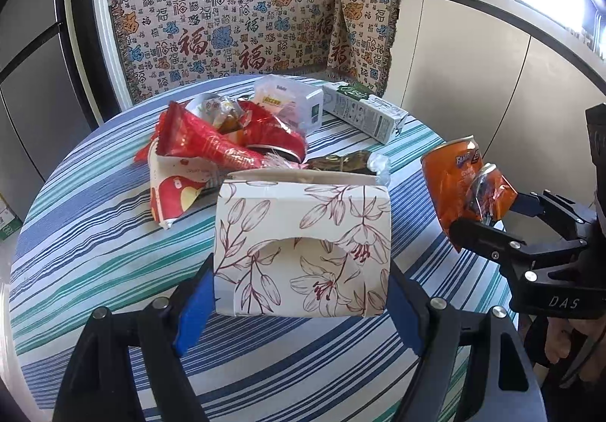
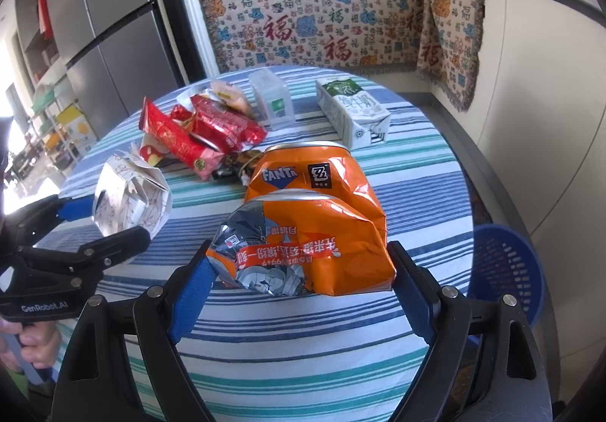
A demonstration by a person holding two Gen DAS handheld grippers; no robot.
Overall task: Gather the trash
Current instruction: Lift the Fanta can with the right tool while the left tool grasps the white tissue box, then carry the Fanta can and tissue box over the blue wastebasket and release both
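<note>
The left hand-held gripper (image 1: pixel 301 293) is squeezing a flowery tissue box (image 1: pixel 303 248) between its two blue pads. The box is up off the worktop (image 1: pixel 94 251), with its long side running straight across from pad to pad.

The right hand-held gripper (image 2: pixel 301 285) is squeezing a crushed orange can (image 2: pixel 314 221). The can is bent nearly in half. The folded part sits between the pads and the Fanta end pokes out away from the hand. It is lifted up too.

So both hands are full. Each holds one bit of trash.

The thing that matters most now is the blue basket (image 2: pixel 505 270). It sits low down, past the worktop's edge, on the right side. It looks like the bin for the trash, though I can't see inside it. The right hand is the nearer one. The can only has to swing a little to the right and down to be over it. The tissue box is on the far side from the basket, so the left hand would have to cross in front of the right one. I think it makes sense for the can to go first.

More trash waits in the middle of the worktop: red wrappers (image 1: pixel 212 142), a milk carton (image 2: pixel 350 111) and a clear box (image 2: pixel 272 100).
</note>
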